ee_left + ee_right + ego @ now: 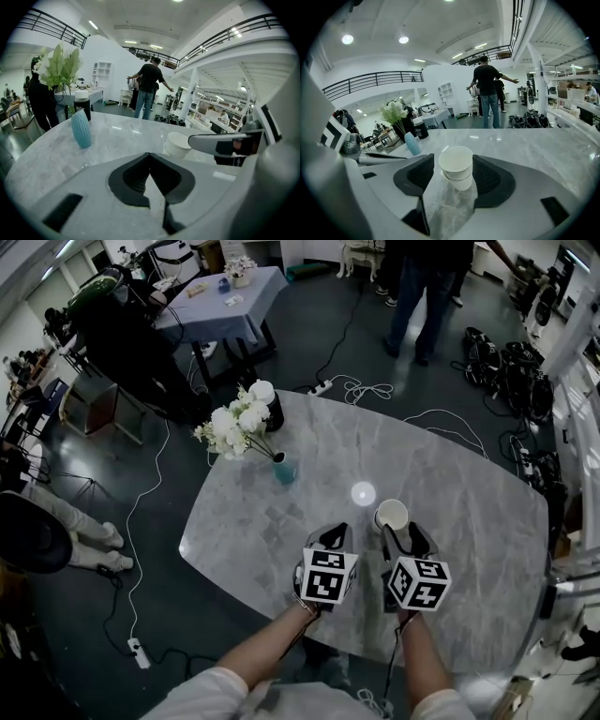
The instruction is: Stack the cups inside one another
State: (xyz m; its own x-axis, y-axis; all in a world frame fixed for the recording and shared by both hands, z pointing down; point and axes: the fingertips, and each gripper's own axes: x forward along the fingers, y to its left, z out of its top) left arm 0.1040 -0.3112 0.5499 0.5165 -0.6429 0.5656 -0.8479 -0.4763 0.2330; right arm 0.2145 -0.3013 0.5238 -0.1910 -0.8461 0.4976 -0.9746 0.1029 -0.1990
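My right tool (pixel 453 176) is spread wide around the stacked cups (pixel 456 161), which stand upright on the marble desk (pixel 450 474) between its jaws. My left tool (pixel 150 158) sits just beside it, jaws pressed together on nothing. A blue vase (pixel 81 129) stands further left.

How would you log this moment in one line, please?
cups: nested, upright on table | right gripper: jaws apart, flanking cups | left gripper: shut, empty

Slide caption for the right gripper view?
Right gripper open around nested white cups standing on a marble table.
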